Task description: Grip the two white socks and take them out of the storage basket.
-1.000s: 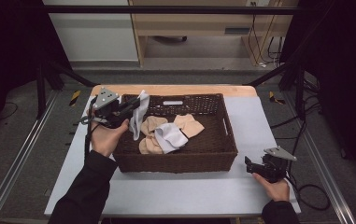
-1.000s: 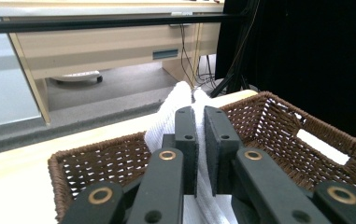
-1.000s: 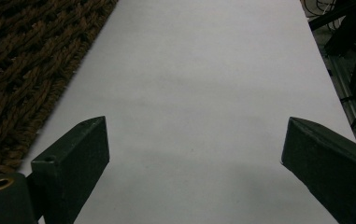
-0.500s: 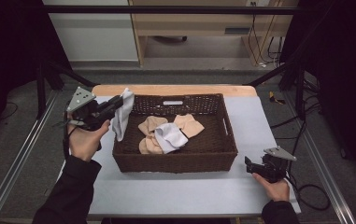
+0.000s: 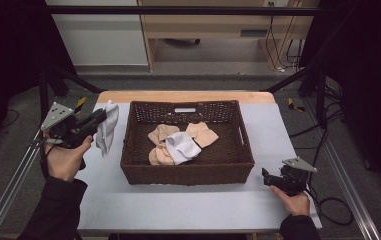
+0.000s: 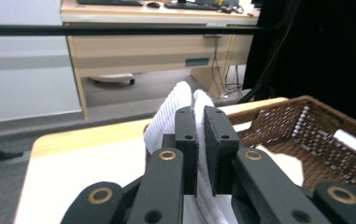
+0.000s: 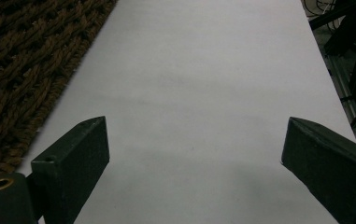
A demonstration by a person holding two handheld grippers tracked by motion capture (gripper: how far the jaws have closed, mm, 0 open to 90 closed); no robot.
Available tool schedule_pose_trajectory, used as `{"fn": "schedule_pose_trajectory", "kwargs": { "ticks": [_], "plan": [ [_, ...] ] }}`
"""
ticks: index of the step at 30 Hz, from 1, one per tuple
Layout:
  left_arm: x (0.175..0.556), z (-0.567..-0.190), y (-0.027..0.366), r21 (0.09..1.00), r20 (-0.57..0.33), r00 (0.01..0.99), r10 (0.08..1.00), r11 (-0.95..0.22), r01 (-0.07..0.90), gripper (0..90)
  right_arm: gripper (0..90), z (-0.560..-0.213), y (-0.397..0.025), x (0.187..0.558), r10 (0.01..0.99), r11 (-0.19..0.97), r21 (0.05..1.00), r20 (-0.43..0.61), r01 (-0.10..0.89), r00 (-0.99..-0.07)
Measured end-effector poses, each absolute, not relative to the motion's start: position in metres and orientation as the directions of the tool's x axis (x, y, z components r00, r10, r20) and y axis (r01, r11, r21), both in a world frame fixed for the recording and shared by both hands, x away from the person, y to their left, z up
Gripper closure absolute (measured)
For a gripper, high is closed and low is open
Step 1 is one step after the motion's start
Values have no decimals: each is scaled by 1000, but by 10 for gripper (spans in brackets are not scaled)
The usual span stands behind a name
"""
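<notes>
Table [image 5: 188,205], pale grey top. Brown wicker basket [image 5: 188,170] at centre, holding tan socks [image 5: 160,145] and one white sock [image 5: 183,146]. Left gripper [image 5: 98,119] clamped on another white sock [image 5: 107,131], which hangs above the table just left of the basket. Right gripper [image 5: 267,176] low at the basket's right front corner, jaws wide apart, nothing between them.

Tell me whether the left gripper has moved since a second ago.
Yes. The left gripper, shut on the white sock, has moved left, from over the basket's left rim to outside it, above the table.
</notes>
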State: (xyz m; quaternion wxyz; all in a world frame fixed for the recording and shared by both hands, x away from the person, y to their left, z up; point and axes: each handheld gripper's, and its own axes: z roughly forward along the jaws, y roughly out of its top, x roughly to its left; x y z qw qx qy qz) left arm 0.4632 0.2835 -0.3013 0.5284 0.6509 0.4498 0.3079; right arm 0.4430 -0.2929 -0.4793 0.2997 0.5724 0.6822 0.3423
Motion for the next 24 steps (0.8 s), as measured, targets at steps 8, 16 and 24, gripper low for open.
{"fn": "schedule_pose_trajectory", "kwargs": {
  "ticks": [8,16,24],
  "plan": [
    [462,-334,301,947,-95,372,923,-31,318,837,79,-480,-293,443,986,112,807,-18,580,-165],
    [463,-372,312,920,-117,345,931,-30,391,837,79,-480,-292,443,986,115,807,-19,579,-169],
    [466,-412,319,870,-107,312,944,-64,490,835,78,-480,-292,443,985,116,805,-19,581,-170]
  ]
}}
